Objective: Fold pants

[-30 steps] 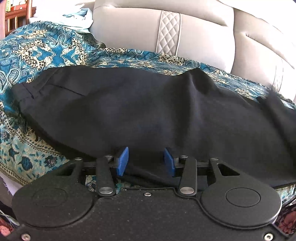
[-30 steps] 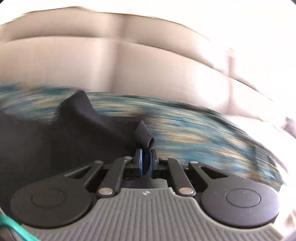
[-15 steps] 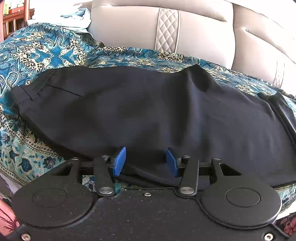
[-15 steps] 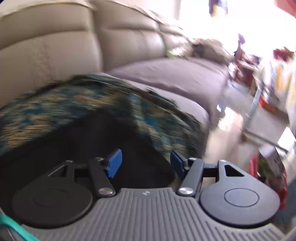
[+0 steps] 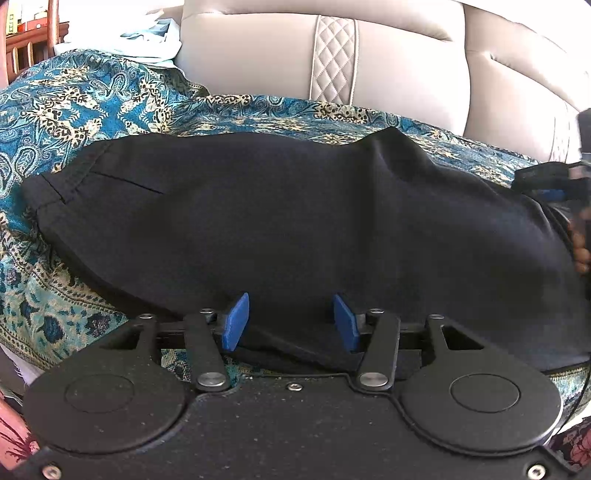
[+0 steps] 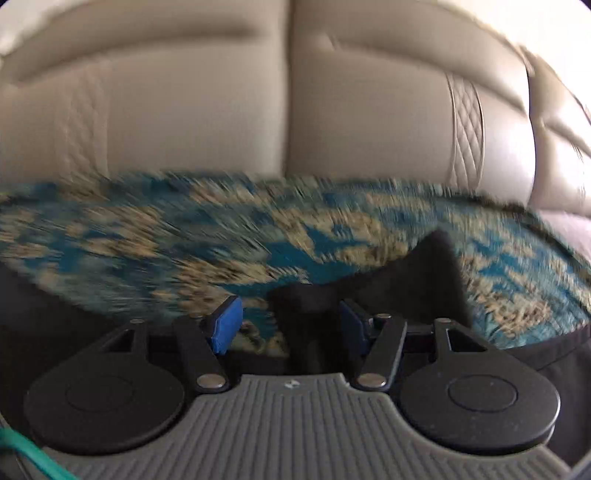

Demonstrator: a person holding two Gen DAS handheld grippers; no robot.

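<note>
Folded black pants [image 5: 295, 221] lie lengthwise on a blue patterned cloth [image 5: 92, 103] over the sofa seat, waistband to the left. My left gripper [image 5: 290, 321] sits at their near edge. Its jaws are opening, and the fabric's edge lies between the blue pads without being pressed. In the right wrist view, a raised fold of the pants [image 6: 306, 314] stands between the pads of my right gripper [image 6: 290, 325]. Its jaws are closing and do not touch the fold. The right gripper [image 5: 554, 184] also shows blurred at the pants' right end, held by a hand [image 5: 580, 251].
The beige leather sofa back [image 5: 406, 66] rises just behind the cloth. Pale clothes [image 5: 147, 33] lie at the far left of the seat, beside wooden furniture [image 5: 29, 40]. The patterned cloth [image 6: 184, 240] is blurred in the right wrist view.
The right gripper was shut on a pants fold, let it go, swung off to the right and came back over the cloth. The left gripper's pads have spread slightly.
</note>
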